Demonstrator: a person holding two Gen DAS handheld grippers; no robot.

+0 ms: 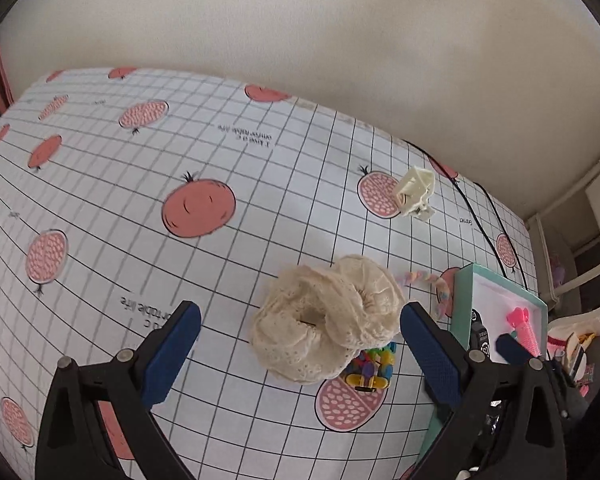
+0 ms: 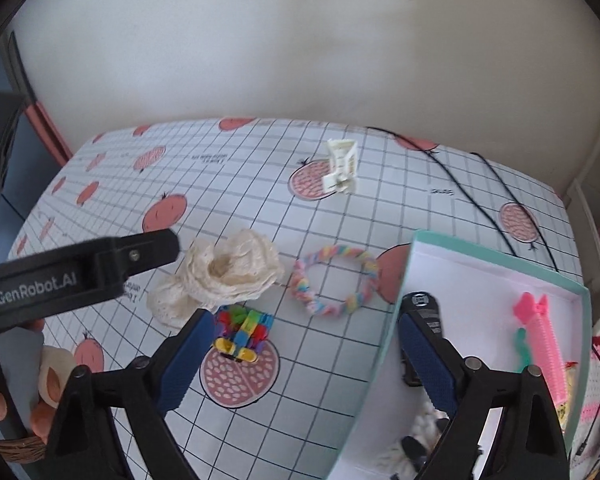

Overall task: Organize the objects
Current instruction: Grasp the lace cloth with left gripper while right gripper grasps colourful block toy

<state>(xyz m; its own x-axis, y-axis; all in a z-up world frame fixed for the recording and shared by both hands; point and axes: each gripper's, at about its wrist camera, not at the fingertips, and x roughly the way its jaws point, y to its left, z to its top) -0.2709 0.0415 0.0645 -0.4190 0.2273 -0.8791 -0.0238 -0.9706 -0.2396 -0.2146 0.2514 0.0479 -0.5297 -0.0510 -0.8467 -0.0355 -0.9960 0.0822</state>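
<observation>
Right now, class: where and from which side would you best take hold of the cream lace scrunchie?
Grip the cream lace scrunchie across its raised upper ring, coming from above. It lies bunched and folded over itself, so that soft band stands proud of the tablecloth. The open left claw already straddles it.

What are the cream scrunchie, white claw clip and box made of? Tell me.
Scrunchie: soft matte fabric, likely eyelet cotton or lace; small holes and gathered folds.
Claw clip: hard, slightly glossy plastic; rigid molded teeth.
Box: probably matte cardboard; thin straight walls, teal outside, white inside.
</observation>
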